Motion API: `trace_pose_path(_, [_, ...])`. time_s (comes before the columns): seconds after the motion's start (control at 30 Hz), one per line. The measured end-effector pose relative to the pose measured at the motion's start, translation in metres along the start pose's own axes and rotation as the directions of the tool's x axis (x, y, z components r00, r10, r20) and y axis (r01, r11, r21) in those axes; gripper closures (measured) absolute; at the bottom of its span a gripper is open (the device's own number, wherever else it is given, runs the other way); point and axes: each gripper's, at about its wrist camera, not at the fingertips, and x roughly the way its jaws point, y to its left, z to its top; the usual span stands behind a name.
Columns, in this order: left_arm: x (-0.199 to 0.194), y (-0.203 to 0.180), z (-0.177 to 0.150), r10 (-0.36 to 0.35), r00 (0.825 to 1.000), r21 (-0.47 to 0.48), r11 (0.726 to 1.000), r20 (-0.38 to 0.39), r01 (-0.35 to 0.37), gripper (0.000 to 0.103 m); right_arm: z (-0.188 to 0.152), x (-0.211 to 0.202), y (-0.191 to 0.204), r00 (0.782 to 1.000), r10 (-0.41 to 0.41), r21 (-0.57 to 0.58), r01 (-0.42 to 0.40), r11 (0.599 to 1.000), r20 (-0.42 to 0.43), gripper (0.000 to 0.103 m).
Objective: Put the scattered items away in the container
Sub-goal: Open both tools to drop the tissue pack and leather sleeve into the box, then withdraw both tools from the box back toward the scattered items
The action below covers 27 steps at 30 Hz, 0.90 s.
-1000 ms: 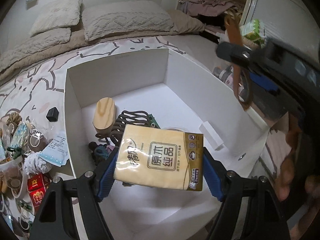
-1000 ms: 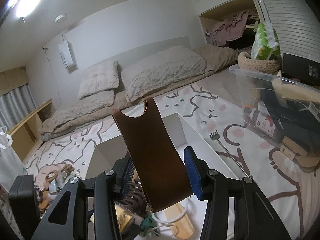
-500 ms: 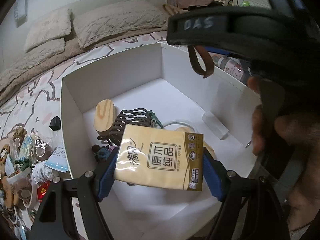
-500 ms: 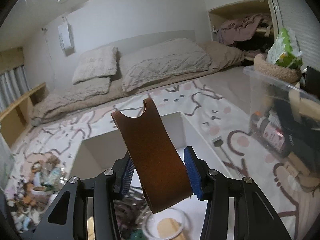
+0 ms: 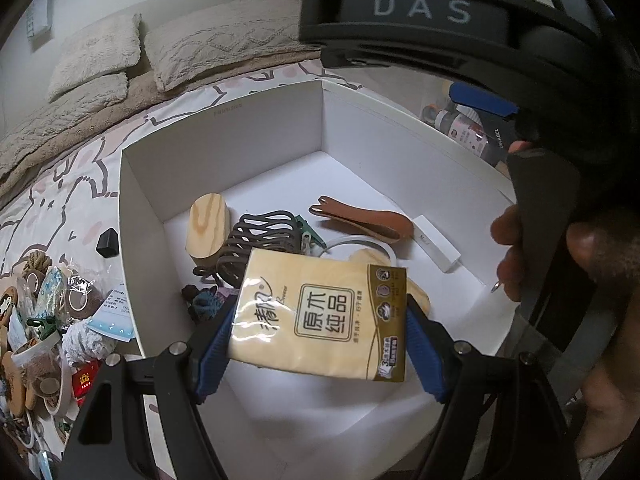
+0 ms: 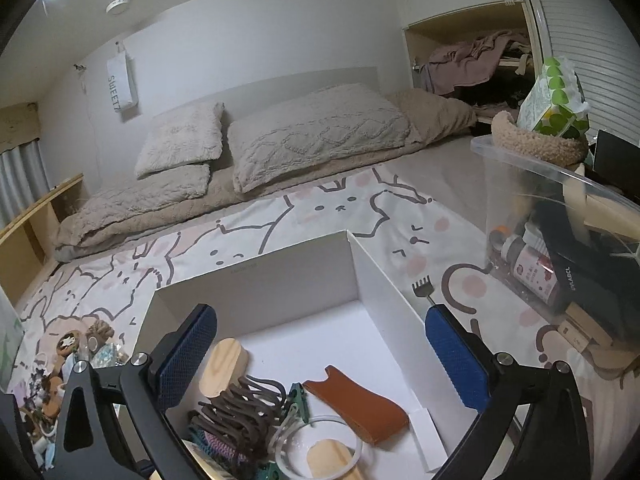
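Note:
My left gripper (image 5: 318, 334) is shut on a yellow tissue pack (image 5: 320, 316) and holds it above the near part of the white box (image 5: 224, 132). My right gripper (image 6: 320, 344) is open and empty above the same box (image 6: 256, 280). A brown leather strap (image 6: 356, 408) lies on the box floor; it also shows in the left wrist view (image 5: 360, 218). In the box are also a wooden oval block (image 5: 208, 230), a dark wire holder (image 5: 260, 240), a clear ring (image 6: 316, 444) and a small white box (image 5: 436, 242).
Scattered small items (image 5: 44, 320) lie on the bunny-print sheet left of the box, with a black cube (image 5: 107, 242). A clear bin with bottles (image 6: 560, 248) stands at the right. A small rake (image 6: 422, 290) lies beside the box. Pillows (image 6: 312, 136) are behind.
My right gripper opened and let go of the brown strap, which now lies in the box. My left gripper still holds the tissue pack over the box.

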Motion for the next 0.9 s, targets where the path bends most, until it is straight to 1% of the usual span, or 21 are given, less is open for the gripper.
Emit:
trace_pose_path(0.2, [0.0001, 0.0013, -0.0012, -0.008, 1.0, 0.003, 1.0, -0.001, 0.008, 0.026, -0.0018, 0.0005, 0.0007, 1.0, 0.006, -0.004, -0.006, 1.0, -0.002, 0.0])
trace_pose_path(0.6, [0.0016, -0.0026, -0.0024, 0.001, 1.0, 0.008, 1.0, -0.012, 0.0, 0.025, -0.0035, 0.0007, 0.0031, 1.0, 0.013, -0.017, -0.013, 1.0, -0.007, 0.0])
trace_pose_path(0.63, [0.0015, -0.0028, -0.0025, 0.002, 1.0, 0.007, 1.0, -0.013, -0.002, 0.023, -0.0035, 0.0009, 0.0031, 1.0, 0.014, -0.017, -0.014, 1.0, -0.008, 0.0])
trace_pose_path(0.73, [0.0004, -0.0019, -0.0019, -0.008, 1.0, -0.003, 1.0, -0.013, 0.008, 0.013, -0.0037, 0.0013, 0.0038, 1.0, 0.015, -0.019, -0.015, 1.0, -0.009, 0.0])
trace_pose_path(0.9, [-0.001, -0.0027, -0.002, 0.005, 1.0, 0.006, 1.0, -0.009, -0.005, 0.012, -0.0037, 0.0009, 0.005, 1.0, 0.012, -0.024, -0.013, 1.0, -0.012, 0.0])
